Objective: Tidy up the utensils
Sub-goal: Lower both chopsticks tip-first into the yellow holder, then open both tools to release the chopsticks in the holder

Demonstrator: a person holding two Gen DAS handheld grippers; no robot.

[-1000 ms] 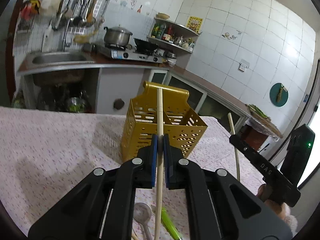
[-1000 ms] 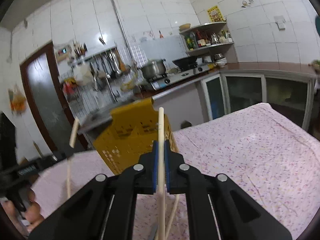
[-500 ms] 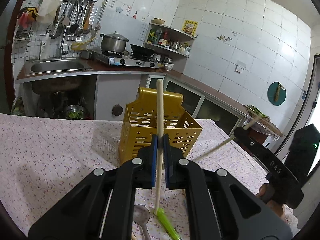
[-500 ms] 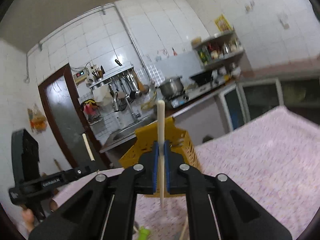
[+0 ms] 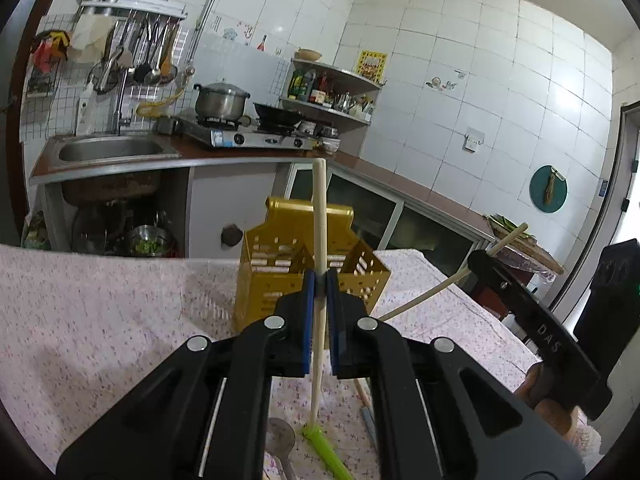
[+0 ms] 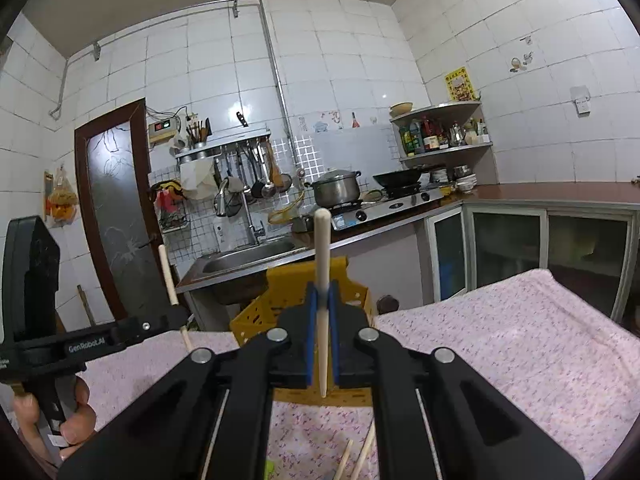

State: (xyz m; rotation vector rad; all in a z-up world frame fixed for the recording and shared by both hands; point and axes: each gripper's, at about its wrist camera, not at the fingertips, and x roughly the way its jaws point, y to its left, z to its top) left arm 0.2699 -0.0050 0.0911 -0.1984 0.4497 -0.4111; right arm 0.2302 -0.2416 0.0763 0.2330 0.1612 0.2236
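Left gripper (image 5: 319, 280): I am keeping its jaws closed tight on one pale chopstick (image 5: 318, 240), which is standing almost upright just in front of the yellow basket (image 5: 280, 276); its low end is hanging near the green stick (image 5: 326, 446) and the metal spoon (image 5: 280, 436) on the cloth.

Right gripper (image 6: 322, 300): it is also closed, and it is pinching a second chopstick (image 6: 322, 264), again on the near side of the basket.

Change, right side: I am lifting this hand a little. A second ago its chopstick was crossing the cloth with the low end out of view; now the tapered tip is hanging free above the cloth. In the left view the stick was upright and now it is slanting toward the basket.

Change, left side: almost nothing is moving; only the view is tilting up, so more of the wall is showing.

Meaning for the task: I judge that both sticks are picked and that dropping them into the basket is coming next. Two more chopsticks (image 6: 360, 456) are still lying in front of it.

Surface: the basket is standing on a table with a pink flowered cloth (image 5: 100, 320).

Room: behind the basket a counter is carrying a steel sink (image 5: 108, 150), a gas stove with a pot (image 5: 220, 98), and a corner shelf (image 5: 332, 76) on white tiles.
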